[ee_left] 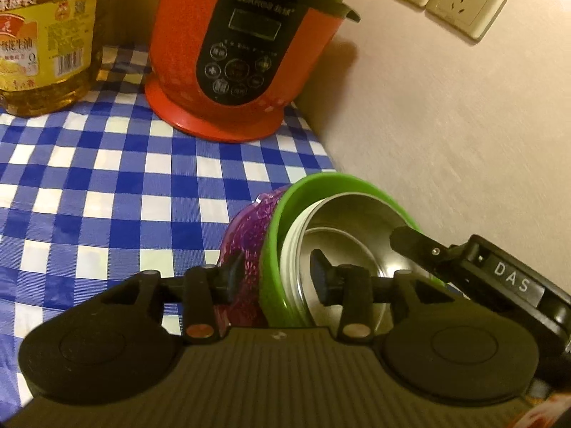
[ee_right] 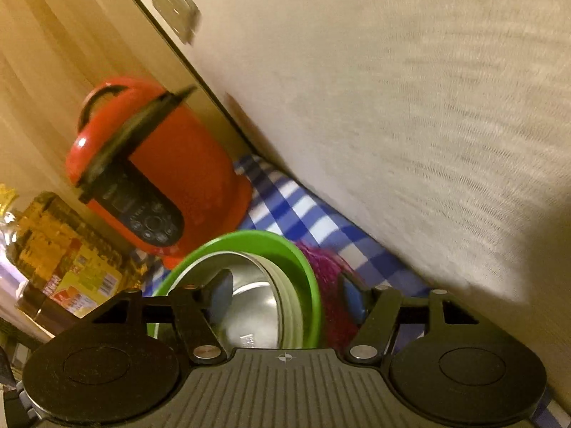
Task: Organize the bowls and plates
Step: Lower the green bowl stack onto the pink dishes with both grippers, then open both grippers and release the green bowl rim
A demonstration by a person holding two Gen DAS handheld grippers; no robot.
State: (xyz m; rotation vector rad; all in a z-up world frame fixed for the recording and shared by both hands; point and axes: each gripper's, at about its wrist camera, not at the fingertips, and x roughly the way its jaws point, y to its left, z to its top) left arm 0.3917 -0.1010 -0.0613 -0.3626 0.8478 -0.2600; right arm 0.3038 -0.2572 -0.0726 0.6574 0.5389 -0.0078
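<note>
A green bowl (ee_left: 274, 221) with a steel bowl (ee_left: 357, 221) nested inside sits tipped in a purple patterned bowl (ee_left: 246, 246), close to the wall on the checked worktop (ee_left: 107, 178), in front of a red cooker (ee_left: 246, 53). Left hand-held gripper (ee_left: 276, 273) and right hand-held gripper (ee_right: 285, 294) each straddle the rims, jaws parted, pads not pressing

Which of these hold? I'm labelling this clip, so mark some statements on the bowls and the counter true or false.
1. A steel bowl sits inside the green plastic bowl. True.
2. The green bowl is nested in a purple patterned bowl. True.
3. The tablecloth is red and white. False: blue and white checks.
4. The red electric cooker stands on the floor. False: on the tablecloth.
5. A yellow-labelled oil bottle stands beside the cooker. True.
</note>
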